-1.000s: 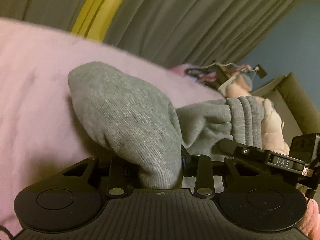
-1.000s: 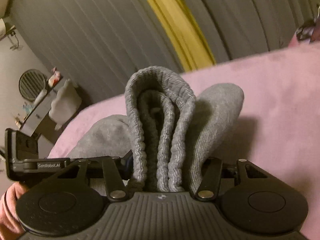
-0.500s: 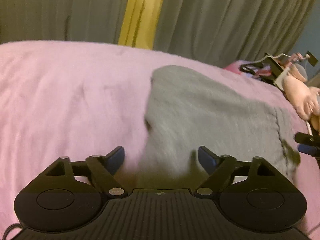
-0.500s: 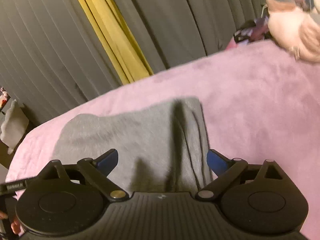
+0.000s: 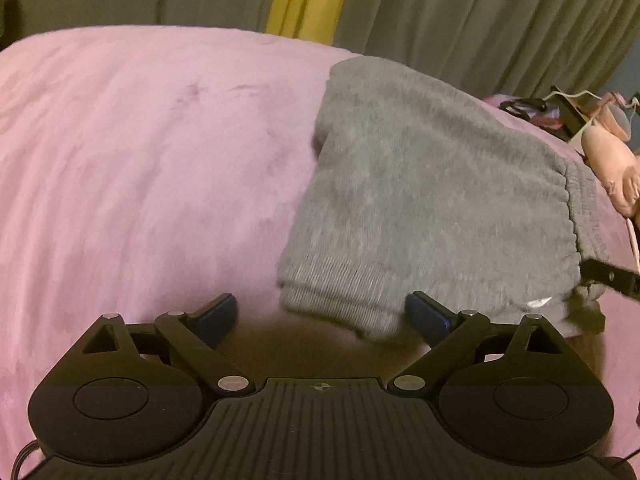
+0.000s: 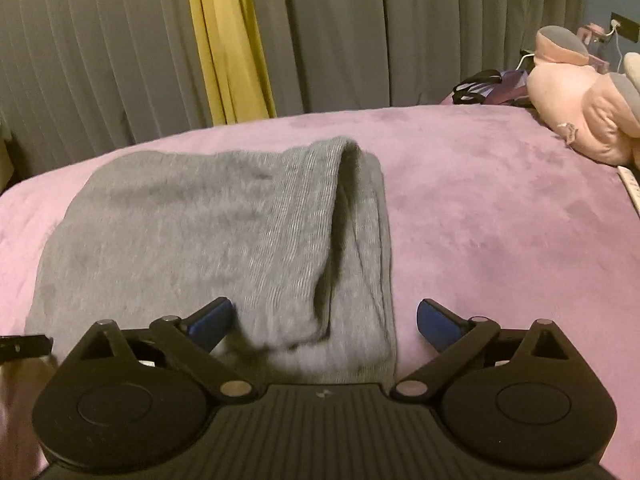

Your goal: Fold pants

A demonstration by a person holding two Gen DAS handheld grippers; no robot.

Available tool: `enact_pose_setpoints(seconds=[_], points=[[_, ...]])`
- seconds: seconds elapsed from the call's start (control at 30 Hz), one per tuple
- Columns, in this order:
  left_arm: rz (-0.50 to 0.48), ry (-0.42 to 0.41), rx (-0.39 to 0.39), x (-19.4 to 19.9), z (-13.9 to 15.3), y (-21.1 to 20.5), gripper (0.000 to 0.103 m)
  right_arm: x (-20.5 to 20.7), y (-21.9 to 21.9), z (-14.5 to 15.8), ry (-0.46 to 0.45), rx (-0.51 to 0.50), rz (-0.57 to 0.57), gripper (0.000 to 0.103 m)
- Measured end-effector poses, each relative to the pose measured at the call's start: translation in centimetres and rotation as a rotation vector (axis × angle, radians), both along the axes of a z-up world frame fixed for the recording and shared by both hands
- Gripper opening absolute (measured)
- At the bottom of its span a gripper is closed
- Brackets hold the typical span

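Lying folded on a pink plush bed blanket (image 5: 140,152): grey knit sweatpants (image 6: 208,236).
Hovering over them, left gripper (image 5: 320,314) and right gripper (image 6: 324,318), jaws just spreading wide, gripping nothing; hanging behind, grey pleated curtains (image 6: 100,52).

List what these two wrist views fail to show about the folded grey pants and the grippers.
- Grey pants: near edge hidden behind the right gripper body, right wrist view.
- Layers inside the fold: covered by the top layer, both views.
- Pants texture: motion-blurred, left wrist view.
- Left gripper: only a dark sliver at the right wrist view's left edge.
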State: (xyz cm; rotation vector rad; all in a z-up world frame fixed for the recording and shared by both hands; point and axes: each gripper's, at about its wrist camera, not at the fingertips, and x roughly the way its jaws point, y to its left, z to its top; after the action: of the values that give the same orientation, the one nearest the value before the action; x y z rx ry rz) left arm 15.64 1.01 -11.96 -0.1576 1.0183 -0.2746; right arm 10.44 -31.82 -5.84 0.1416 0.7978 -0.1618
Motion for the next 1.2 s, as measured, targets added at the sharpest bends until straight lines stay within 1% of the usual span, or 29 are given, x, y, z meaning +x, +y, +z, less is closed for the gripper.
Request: enact_pose_setpoints(seconds=[0.1,0.17,0.23,0.3,0.37,0.47,0.53,0.63,0.67,0.73,0.77,0.83,0.93,1.0,1.07,1.2], points=[[0.007,0.025,-0.011,-1.2,-1.1,0.3,0.097,-1.0,0.2,-1.6,0.029,-0.007,0.022,0.099],[0.0,0.002,0.0,-2.1,-1.2,0.2,0.097,-1.2,0.1,-3.1,0.084,-0.033,0.013,0.099],[-0.012,-0.016,0.03,-2.8,-1.1,-0.2,0.097,-1.9,-0.4,-3.9,0.09,-0.039,-0.008,0.099],[-0.024,-0.017,0.041,-3.1,-0.9,-0.8,0.097,-2.6,-1.0,-4.0,0.093,-0.004,-0.049,0.099],[-0.033,-0.027,0.032,-3.9,-0.4,-1.0,0.097,-3.3,-1.2,-3.6,0.077,0.032,-0.08,0.099],[-0.059,-0.032,0.049,-4.6,0.0,-1.9,0.097,-4.8,-0.2,-3.6,0.077,0.044,-0.095,0.099],[-0.079,-0.044,0.086,-5.4,0.4,-2.6,0.097,-5.5,0.9,-3.8,0.128,0.032,-0.087,0.099],[-0.122,-0.073,0.151,-7.2,1.1,-3.6,0.097,-5.3,2.3,-3.9,0.274,0.004,-0.052,0.099],[-0.135,-0.08,0.166,-7.7,1.3,-4.0,0.097,-5.8,2.7,-3.8,0.273,0.001,-0.047,0.099],[-0.17,-0.09,0.205,-9.3,1.7,-4.5,0.097,-7.3,3.1,-2.7,0.214,-0.015,-0.057,0.099],[-0.18,-0.093,0.232,-10.0,1.8,-4.8,0.097,-7.9,3.4,-2.0,0.188,-0.023,-0.054,0.099],[-0.181,-0.092,0.272,-11.4,2.0,-5.0,0.097,-9.1,3.8,-1.3,0.166,-0.03,-0.06,0.099],[-0.161,-0.098,0.297,-13.2,2.3,-5.0,0.1,-11.1,4.7,-0.8,0.152,-0.04,-0.065,0.099],[-0.156,-0.11,0.302,-14.6,2.4,-4.9,0.101,-12.0,5.2,-0.1,0.121,-0.051,-0.064,0.099],[-0.159,-0.117,0.306,-15.4,2.4,-5.2,0.101,-12.4,5.3,0.3,0.089,-0.068,-0.072,0.099],[-0.167,-0.121,0.344,-17.1,2.1,-5.6,0.101,-13.1,5.7,0.8,0.066,-0.095,-0.075,0.099]])
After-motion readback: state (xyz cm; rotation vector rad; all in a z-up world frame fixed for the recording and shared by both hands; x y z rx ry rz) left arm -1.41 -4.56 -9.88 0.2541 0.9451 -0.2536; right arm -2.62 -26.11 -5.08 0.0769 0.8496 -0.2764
